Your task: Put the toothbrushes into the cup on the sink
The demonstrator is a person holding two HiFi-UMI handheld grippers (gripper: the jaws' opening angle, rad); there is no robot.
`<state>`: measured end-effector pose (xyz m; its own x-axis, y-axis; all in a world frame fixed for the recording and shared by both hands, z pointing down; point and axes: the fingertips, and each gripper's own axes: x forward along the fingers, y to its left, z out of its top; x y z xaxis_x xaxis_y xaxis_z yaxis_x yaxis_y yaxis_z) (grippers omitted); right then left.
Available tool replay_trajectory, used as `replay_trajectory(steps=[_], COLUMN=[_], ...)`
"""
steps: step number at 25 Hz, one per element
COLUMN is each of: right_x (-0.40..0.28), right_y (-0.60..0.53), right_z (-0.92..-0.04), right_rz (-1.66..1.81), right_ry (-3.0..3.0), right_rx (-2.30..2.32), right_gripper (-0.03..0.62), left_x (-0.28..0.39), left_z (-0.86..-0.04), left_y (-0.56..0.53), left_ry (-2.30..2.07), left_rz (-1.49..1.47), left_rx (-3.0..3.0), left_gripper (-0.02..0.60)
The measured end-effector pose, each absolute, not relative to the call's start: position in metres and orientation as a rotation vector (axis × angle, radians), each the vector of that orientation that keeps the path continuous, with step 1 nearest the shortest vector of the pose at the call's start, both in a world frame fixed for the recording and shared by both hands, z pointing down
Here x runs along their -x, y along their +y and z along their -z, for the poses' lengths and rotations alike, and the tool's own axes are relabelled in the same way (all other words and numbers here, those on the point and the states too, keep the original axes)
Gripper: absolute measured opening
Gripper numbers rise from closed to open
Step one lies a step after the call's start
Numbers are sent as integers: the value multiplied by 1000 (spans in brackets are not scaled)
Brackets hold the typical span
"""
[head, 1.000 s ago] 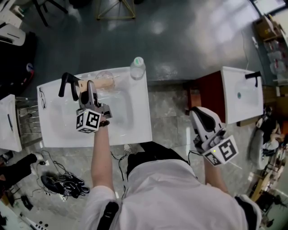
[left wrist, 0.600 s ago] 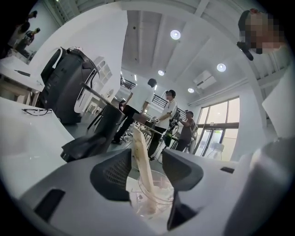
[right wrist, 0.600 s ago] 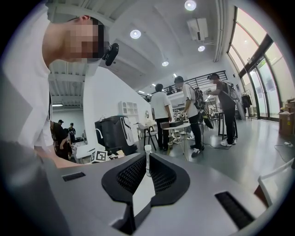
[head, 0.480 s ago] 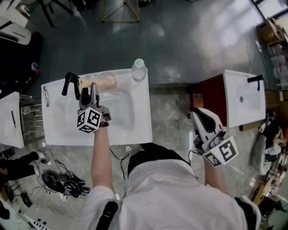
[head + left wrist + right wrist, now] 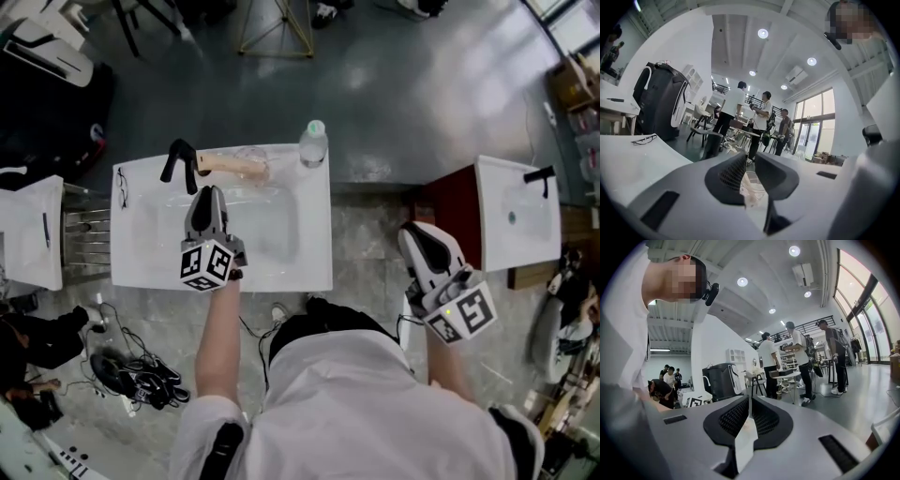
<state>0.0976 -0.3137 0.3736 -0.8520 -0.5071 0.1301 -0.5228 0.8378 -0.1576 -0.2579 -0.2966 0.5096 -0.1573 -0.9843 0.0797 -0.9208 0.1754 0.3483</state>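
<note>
A clear cup [image 5: 251, 156] stands at the back rim of the white sink [image 5: 131, 253], next to the black tap [image 5: 178, 159]. A beige toothbrush handle [image 5: 228, 165] lies level at the cup; I cannot tell whether it is inside. My left gripper [image 5: 208, 193] hovers over the basin just short of it and points at the cup [image 5: 753, 183], which shows through the narrow gap. Its jaws have just been closing with nothing between them. My right gripper [image 5: 419, 236] hangs off to the right of the sink, over the floor, its jaws [image 5: 749, 401] shut together.
A plastic bottle [image 5: 313, 142] stands on the sink's back right corner. A second sink [image 5: 511, 211] on a red cabinet stands to the right and another white unit [image 5: 28, 230] to the left. Cables and shoes lie on the floor at left. People stand in the room beyond.
My left gripper has drawn back from the cup and toothbrush toward the near side of the basin. The right gripper has hardly shifted.
</note>
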Motion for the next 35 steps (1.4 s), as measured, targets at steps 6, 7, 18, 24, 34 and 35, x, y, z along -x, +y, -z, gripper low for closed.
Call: replay_trajectory(steps=[6,7,18,24,34,35], right_x=[-78,-74,-45,-30,-12,-10], right_y=[-289,-284,-245,-240,-213,-210], right_z=[-363,-361,-349,-342,-327,-325], right_rz=[-266,-259,-204,-53,82,86], right_ry=[-2985,-2996,-3038,-3024,-3067,-3072], right_rx=[-748,-729,-623,-622,-629,-634], right_gripper=[46,46,46,46,44,44], left_x=[265,267,270,263,247,247], left_z=[-489,-485,-414,-363,-355,-359], left_y=[-248,-238,-122,-66,3,5], left_ry=[-2223,-2237,-2392,-2537,-2591,-2581], left_rz=[287,288,271,126,82,94], left_rx=[-1814,-1808,-1828,-1889,-1844,-1836], left_gripper=[10,3,2,2,2,2])
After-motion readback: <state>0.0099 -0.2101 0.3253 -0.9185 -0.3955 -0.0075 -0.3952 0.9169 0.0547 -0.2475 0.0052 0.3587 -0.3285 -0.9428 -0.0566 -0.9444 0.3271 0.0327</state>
